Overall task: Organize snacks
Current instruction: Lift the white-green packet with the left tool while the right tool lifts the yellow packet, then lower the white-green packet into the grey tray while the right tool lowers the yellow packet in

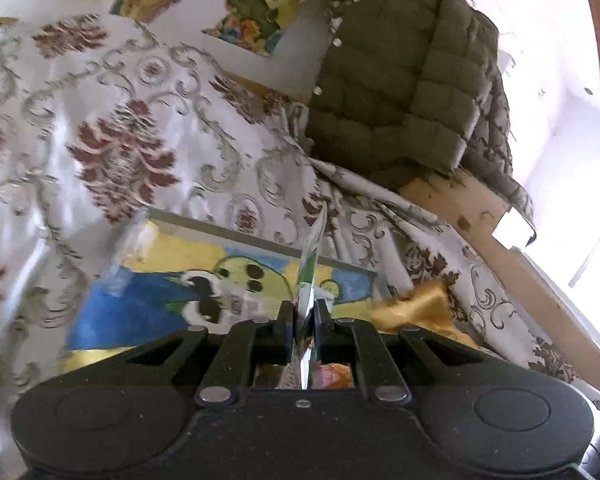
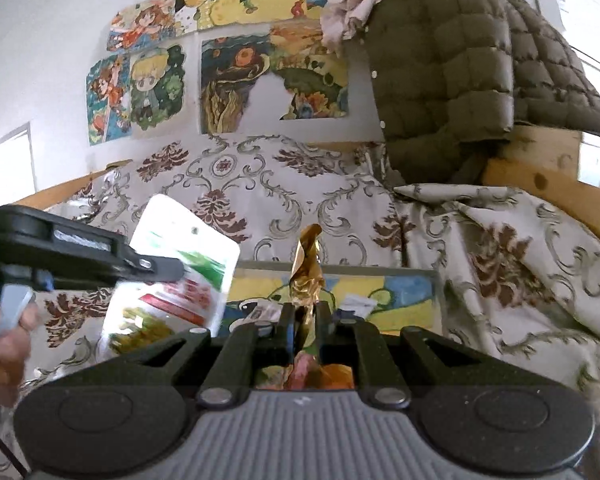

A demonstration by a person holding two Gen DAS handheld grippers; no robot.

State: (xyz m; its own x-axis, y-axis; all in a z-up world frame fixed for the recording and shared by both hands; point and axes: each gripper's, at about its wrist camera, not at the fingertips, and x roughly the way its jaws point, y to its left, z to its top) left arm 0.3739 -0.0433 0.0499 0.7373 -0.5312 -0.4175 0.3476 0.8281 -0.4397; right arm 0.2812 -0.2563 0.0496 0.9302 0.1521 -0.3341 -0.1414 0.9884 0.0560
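Over the bed: both grippers are held above a patterned bedspread [image 2: 260,184], with a painted board [image 2: 404,292] lying flat beneath them
Left gripper [image 1: 305,312]: jaws pressed together on a flat white snack pouch [image 1: 311,256], seen edge-on from its own camera
Pouch, seen from the right wrist: white pack [image 2: 172,280] with green and red print, held off the bedding at a tilt, pinched near its middle
Right gripper [image 2: 303,312]: jaws nearly shut, pinching a crumpled gold foil wrapper [image 2: 306,276] that stands up between the fingers
Gold wrapper, seen from the left wrist: it shows just right of the left gripper [image 1: 416,304], so the two loads are near each other
Backdrop: olive quilted jacket [image 2: 444,72] draped over a wooden frame; drawings taped on the wall [image 2: 148,92]
Risk, slip: thin glossy film held on a narrow pinch could slide out, in my judgement, if the wrist rolls sharply
Risk, collision: with both packs carried close, one could knock the other loose
Risk, crush: a tight squeeze may crumple the foil's contents
Destination: no box or tray for the snacks is in view
Writing: print on the pouch is blurred; no brand or word can be read
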